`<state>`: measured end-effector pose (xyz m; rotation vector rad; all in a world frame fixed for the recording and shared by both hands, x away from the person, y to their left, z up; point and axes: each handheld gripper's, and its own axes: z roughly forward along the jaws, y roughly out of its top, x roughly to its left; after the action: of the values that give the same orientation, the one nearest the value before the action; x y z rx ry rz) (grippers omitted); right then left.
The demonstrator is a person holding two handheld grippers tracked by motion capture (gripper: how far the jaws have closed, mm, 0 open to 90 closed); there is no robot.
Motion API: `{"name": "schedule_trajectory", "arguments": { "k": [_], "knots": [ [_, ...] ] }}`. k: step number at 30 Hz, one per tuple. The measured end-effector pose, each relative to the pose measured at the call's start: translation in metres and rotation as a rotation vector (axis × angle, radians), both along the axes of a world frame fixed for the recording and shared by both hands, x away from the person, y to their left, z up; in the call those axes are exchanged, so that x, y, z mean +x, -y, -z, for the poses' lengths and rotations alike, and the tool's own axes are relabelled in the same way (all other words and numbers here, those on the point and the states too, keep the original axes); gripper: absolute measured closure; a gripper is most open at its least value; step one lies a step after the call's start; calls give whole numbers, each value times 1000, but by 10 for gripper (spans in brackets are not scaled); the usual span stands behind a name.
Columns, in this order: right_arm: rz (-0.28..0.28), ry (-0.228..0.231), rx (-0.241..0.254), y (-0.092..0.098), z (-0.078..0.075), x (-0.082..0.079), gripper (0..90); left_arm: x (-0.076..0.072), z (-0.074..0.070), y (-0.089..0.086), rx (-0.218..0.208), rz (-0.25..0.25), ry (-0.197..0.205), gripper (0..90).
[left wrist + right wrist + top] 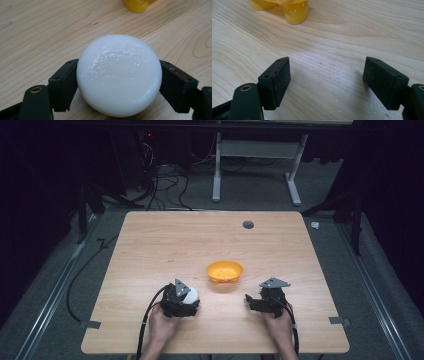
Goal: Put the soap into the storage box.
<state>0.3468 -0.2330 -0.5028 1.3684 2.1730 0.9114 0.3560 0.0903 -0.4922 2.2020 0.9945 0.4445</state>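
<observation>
Left tongs (pixel 117 82) clamped on the white soap bar (pixel 119 75), one jaw on each side, bar sitting at or just above the desk (pixel 150 240) near its front edge, left of centre. Right tongs (pixel 327 82) apart, nothing between them, near the front edge right of centre. Yellow bowl (pixel 225 271) mid-desk between and beyond both, looks empty. My read: grasp done; lift and drop into bowl left.
</observation>
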Motion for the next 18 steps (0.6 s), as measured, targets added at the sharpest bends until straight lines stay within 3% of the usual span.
{"name": "schedule_trajectory", "arguments": {
  "k": [12, 18],
  "knots": [
    [-1, 0, 4, 0, 0, 0, 230, -4, -13, 4, -17, 49, 6, 233],
    [-1, 0, 3, 0, 0, 0, 230, -5, -24, 6, -46, 74, 1, 233]
  ]
}}
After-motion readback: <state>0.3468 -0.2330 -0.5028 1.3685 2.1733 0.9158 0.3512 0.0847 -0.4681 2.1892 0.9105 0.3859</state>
